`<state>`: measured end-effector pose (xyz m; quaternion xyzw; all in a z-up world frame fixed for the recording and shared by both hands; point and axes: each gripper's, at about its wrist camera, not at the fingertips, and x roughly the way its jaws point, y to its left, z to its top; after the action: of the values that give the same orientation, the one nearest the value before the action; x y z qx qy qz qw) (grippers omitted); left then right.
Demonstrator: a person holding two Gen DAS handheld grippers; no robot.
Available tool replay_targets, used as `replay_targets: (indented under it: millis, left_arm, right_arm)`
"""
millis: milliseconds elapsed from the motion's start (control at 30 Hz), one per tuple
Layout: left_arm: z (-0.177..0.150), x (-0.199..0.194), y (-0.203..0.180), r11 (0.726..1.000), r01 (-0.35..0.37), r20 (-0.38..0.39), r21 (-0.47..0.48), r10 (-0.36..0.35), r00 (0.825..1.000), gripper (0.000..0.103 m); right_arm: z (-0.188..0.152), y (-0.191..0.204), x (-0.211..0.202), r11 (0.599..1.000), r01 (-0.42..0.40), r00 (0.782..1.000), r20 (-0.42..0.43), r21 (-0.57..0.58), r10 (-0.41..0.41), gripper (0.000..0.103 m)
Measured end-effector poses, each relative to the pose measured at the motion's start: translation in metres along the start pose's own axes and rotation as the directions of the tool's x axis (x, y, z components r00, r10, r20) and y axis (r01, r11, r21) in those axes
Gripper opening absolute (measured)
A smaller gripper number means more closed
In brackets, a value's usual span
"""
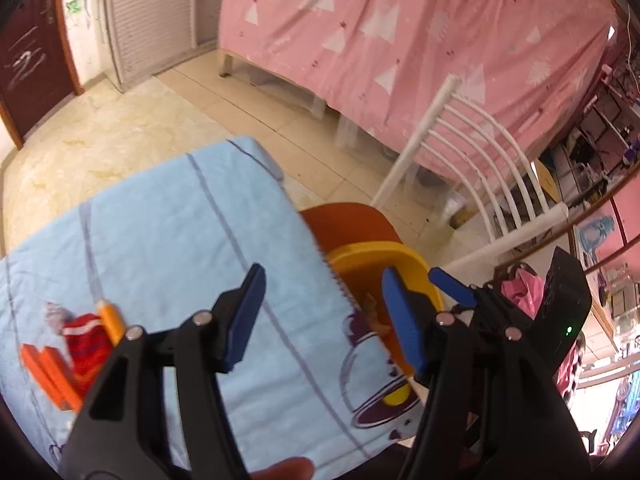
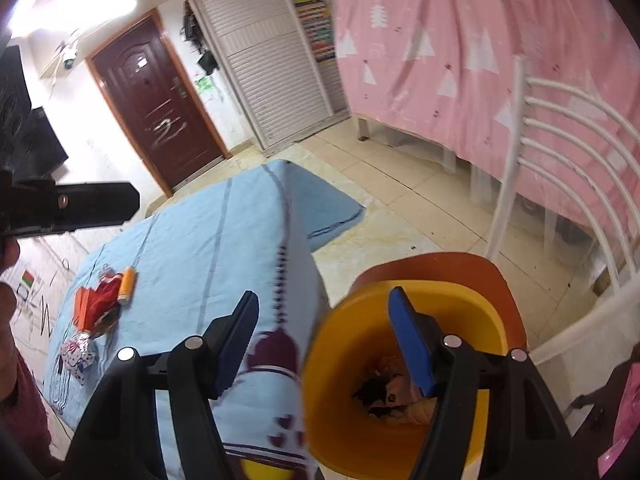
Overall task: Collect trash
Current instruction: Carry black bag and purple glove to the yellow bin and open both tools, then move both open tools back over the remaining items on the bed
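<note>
We hold both grippers over the yellow bin (image 2: 404, 364), which stands on an orange stool (image 2: 452, 266) hard against the bench (image 1: 168, 232) edge, a placing that lets trash go from the blue cloth into it with a short carry. The right gripper (image 2: 324, 340) hangs above the bin's mouth with its jaws apart and nothing between them; crumpled trash (image 2: 394, 394) already lies at the bottom. The left gripper (image 1: 324, 316) sits just beside it, straddling the bench edge and the bin rim, jaws likewise parted and empty. We judge both have nothing left to drop here.

More trash remains on the cloth, well apart from the bin: an orange box (image 2: 82, 308), a red wrapper (image 2: 106, 292), an orange spool (image 2: 127, 285) and a foil wrapper (image 2: 78, 350), lying close together. That cluster looks like our next reach.
</note>
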<state>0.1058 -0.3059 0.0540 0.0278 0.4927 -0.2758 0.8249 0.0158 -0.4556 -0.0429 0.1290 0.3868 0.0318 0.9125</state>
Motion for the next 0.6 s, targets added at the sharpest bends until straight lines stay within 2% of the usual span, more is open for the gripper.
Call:
replay_targets:
  millis: [233,333,467,600]
  left_arm:
    - [-0.013,-0.041,0.048,0.997,-0.061,0.057,-0.046,0.063,0.996,0.059]
    - [-0.024,-0.059,0.074,0.992,-0.104,0.074,-0.067,0.109,0.991,0.063]
    - [-0.042,-0.087,0.124,0.975,-0.183,0.085,-0.125,0.194,0.977,0.063]
    - [-0.059,-0.104,0.168,0.955,-0.231,0.079,-0.184,0.248,0.965,0.063]
  right_arm:
    - [0.011,0.051,0.004,0.996,-0.04,0.999,-0.006,-0.079,0.04,0.061]
    - [0.015,0.077,0.009,0.99,-0.073,0.997,-0.015,-0.122,0.072,0.062]
    - [0.018,0.12,0.021,0.973,-0.122,0.992,-0.046,-0.196,0.115,0.062]
    - [0.013,0.161,0.031,0.947,-0.171,0.985,-0.08,-0.272,0.155,0.062]
